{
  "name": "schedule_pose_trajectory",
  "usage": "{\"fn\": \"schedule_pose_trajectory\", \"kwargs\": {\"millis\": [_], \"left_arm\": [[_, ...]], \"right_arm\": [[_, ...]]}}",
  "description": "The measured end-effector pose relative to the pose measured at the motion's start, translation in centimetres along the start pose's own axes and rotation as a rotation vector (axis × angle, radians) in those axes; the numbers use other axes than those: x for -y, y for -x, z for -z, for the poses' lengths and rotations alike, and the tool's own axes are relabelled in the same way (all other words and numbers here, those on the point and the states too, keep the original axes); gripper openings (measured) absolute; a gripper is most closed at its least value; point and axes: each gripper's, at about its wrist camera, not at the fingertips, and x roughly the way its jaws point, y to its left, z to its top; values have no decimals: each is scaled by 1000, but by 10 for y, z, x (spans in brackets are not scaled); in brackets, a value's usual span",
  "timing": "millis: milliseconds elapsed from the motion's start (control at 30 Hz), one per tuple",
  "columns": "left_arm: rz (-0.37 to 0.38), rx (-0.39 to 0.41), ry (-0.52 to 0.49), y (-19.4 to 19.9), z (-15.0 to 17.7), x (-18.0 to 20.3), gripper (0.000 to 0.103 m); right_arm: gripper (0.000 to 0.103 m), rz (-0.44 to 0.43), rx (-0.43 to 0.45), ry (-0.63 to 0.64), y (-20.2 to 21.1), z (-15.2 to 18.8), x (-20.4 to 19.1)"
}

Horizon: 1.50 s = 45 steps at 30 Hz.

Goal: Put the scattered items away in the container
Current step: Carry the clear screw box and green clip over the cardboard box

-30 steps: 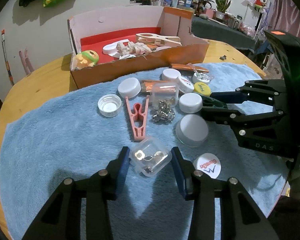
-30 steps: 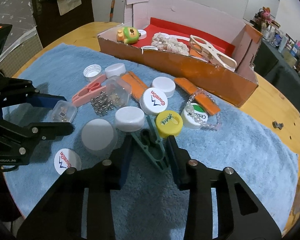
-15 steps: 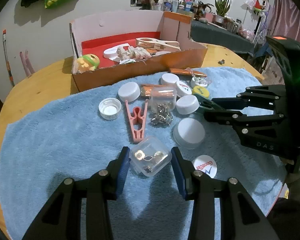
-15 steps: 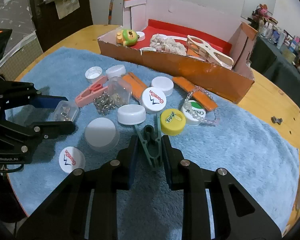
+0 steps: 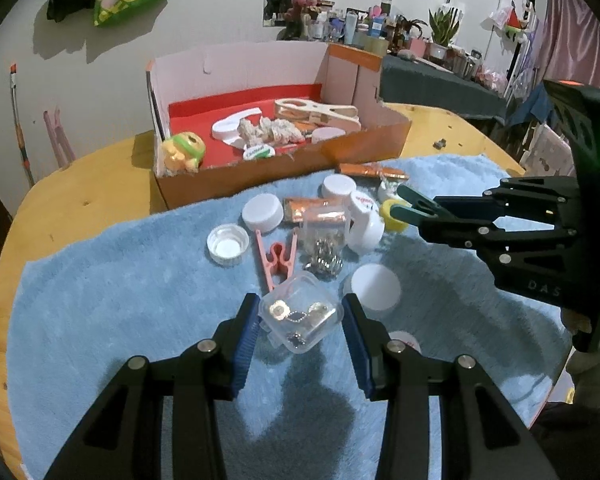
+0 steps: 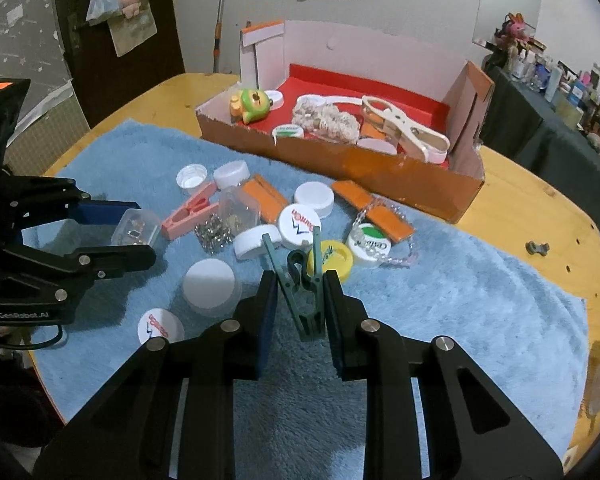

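Note:
An open cardboard box with a red floor stands at the back of the blue towel; it also shows in the right wrist view. My left gripper is shut on a small clear plastic box of metal bits and holds it above the towel. My right gripper is shut on a green clothes peg, lifted off the towel. Several caps, a pink peg, orange packets and a clear jar with spilled clips lie scattered on the towel.
The box holds a green-and-yellow toy, a large cream peg, a knitted piece and caps. The towel lies on a round wooden table. A small metal piece lies on the wood at right. A cluttered dark table stands behind.
My right gripper has closed on the green peg and lifted it. My left gripper has closed on the clear plastic box and raised it off the towel.

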Motion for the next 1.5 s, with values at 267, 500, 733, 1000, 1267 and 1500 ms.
{"fn": "schedule_pose_trajectory", "kwargs": {"millis": [267,500,733,1000,1267,1500], "left_arm": [[3,35,-2,10,-17,-1,44],[2,53,4,14,-30,-7,44],[-6,73,4,19,-46,-13,44],[-12,89,-6,20,-70,-18,44],[-38,90,-20,13,-94,-23,44],[-59,64,-22,-6,-111,-31,44]], "right_arm": [[22,13,29,16,13,-17,2],[22,25,42,25,18,-29,5],[22,33,58,43,23,-46,7],[22,41,69,59,22,-66,15],[22,46,76,56,19,-85,27],[22,50,63,48,7,-104,39]]}}
